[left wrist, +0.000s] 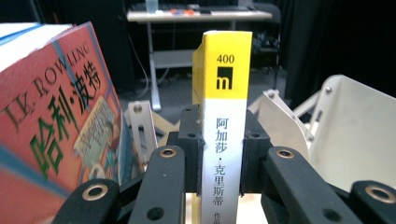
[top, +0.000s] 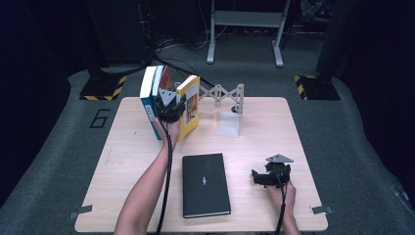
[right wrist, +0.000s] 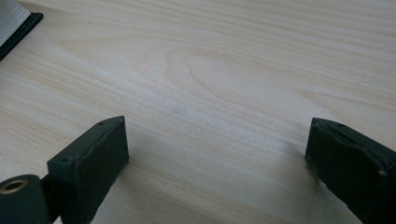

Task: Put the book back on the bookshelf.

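Holding the tall yellow-and-white paperback book (left wrist: 223, 135) by its spine, the left gripper (top: 169, 108) has its black fingers (left wrist: 189, 140) pressed on both sides of it. The book stands upright at the far left of the pale wooden tabletop (top: 274, 122), so its long side points straight up, just in front of those fingers. Just to its left leans a red picture-cover book (left wrist: 56, 116), with a blue-and-white book (top: 148, 95) beside that. To its right is the white folding metal book rack (top: 227, 95), close by. So the yellow book sits between its neighbours and the rack, and the left hand is the one that can move it. The right gripper (top: 266, 176) rests low on the near right of the tabletop, far from the standing books, with its fingers (right wrist: 91, 158) spread wide on nothing. A flat black hardcover notebook (top: 205, 185) lies between the two arms.
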Demonstrator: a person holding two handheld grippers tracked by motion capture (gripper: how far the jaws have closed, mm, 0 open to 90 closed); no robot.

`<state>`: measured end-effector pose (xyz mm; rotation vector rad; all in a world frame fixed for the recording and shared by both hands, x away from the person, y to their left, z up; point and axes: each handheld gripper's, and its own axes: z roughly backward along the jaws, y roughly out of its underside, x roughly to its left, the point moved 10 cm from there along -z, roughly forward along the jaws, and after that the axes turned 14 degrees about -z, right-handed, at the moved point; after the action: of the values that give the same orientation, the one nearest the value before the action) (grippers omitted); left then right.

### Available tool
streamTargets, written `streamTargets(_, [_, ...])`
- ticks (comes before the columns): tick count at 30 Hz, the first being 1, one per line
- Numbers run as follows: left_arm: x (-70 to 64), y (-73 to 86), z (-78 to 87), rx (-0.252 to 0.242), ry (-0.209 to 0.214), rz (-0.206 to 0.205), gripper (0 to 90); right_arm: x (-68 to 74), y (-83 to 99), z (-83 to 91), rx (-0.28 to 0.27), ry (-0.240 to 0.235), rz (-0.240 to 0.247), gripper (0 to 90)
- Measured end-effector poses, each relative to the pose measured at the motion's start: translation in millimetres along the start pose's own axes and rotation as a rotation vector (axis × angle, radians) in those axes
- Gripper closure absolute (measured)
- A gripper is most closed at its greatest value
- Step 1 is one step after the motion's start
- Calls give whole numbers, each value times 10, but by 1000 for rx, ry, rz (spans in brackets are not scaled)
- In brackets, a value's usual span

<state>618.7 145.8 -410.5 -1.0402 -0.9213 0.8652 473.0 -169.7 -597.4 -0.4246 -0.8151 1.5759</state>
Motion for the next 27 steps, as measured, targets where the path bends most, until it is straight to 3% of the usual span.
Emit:
streamTargets(3, [-26, 25, 61, 32, 24, -4, 753, 1, 2, 2, 1, 2, -2, 52])
streamTargets(17, [-64, 225, 359, 98, 69, -3, 740, 2, 0, 2, -2, 1, 5, 55])
streamTargets(27, [-28, 320, 445, 143, 102, -2, 721, 3, 0, 2, -2, 1, 6, 57])
